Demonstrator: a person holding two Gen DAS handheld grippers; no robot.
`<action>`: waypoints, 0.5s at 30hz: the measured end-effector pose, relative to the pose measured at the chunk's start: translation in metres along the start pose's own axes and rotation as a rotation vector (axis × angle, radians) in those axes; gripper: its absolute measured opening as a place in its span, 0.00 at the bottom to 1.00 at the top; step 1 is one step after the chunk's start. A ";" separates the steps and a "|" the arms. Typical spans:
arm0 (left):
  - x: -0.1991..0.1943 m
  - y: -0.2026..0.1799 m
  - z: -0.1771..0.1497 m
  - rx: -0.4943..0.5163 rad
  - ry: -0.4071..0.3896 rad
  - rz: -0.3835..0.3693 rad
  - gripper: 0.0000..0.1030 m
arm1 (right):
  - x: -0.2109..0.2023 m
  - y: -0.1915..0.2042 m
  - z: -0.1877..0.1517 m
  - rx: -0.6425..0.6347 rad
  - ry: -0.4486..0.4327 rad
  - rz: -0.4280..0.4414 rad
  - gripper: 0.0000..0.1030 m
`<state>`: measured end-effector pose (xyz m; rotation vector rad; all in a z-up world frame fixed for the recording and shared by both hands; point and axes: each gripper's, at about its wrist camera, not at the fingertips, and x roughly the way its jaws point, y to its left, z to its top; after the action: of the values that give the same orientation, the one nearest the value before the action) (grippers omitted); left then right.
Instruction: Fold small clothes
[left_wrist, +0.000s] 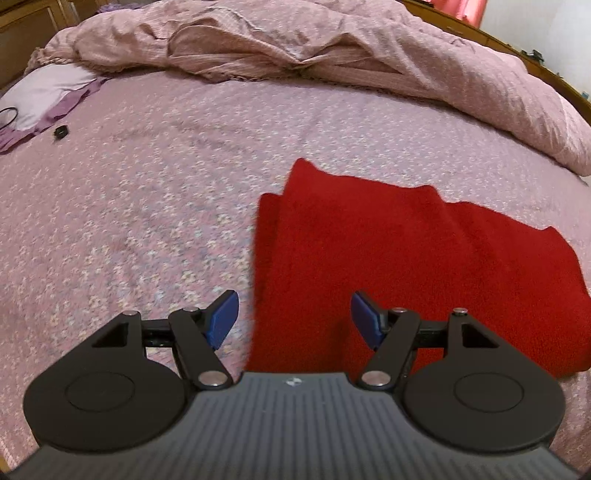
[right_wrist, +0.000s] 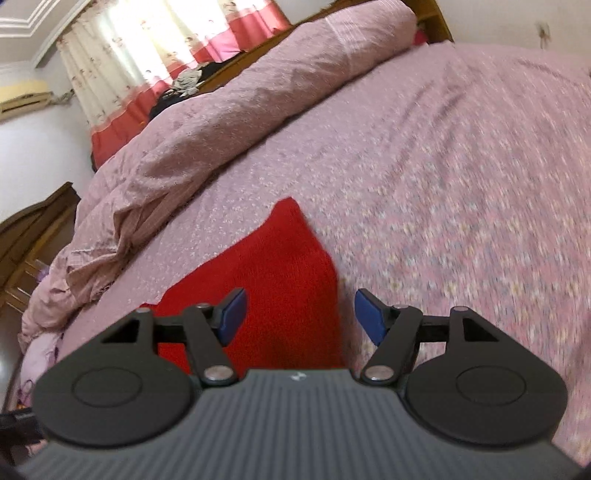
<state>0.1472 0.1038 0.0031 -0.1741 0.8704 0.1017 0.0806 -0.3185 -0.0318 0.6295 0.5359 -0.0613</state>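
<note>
A red knitted garment (left_wrist: 388, 251) lies folded in layers on the pink bedspread (left_wrist: 147, 184). It also shows in the right wrist view (right_wrist: 280, 280), lower left of centre. My left gripper (left_wrist: 293, 319) is open and empty above the garment's left edge. Its left blue pad (left_wrist: 221, 319) hangs over the bedspread, its right pad over the red cloth. My right gripper (right_wrist: 299, 319) is open and empty above the garment's right edge, with its left blue pad (right_wrist: 232, 317) over the cloth. The gripper bodies hide the garment's near end.
A rumpled pink duvet (left_wrist: 332, 55) is heaped along the far side of the bed (right_wrist: 221, 122). A white and purple cloth (left_wrist: 44, 99) and a small black object (left_wrist: 61, 132) lie at the far left. Wooden bed frame, dresser and curtains (right_wrist: 147, 48) stand beyond.
</note>
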 end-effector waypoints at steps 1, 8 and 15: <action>-0.002 0.002 -0.002 -0.004 -0.002 0.000 0.70 | -0.003 -0.001 -0.003 0.005 0.003 0.000 0.66; 0.004 0.019 -0.012 -0.061 0.026 0.005 0.71 | -0.001 -0.001 -0.024 0.065 0.069 0.013 0.66; 0.012 0.023 -0.018 -0.086 0.041 -0.003 0.72 | 0.013 0.003 -0.034 0.099 0.061 -0.008 0.73</action>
<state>0.1377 0.1228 -0.0198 -0.2584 0.9073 0.1334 0.0773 -0.2951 -0.0591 0.7272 0.5967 -0.0768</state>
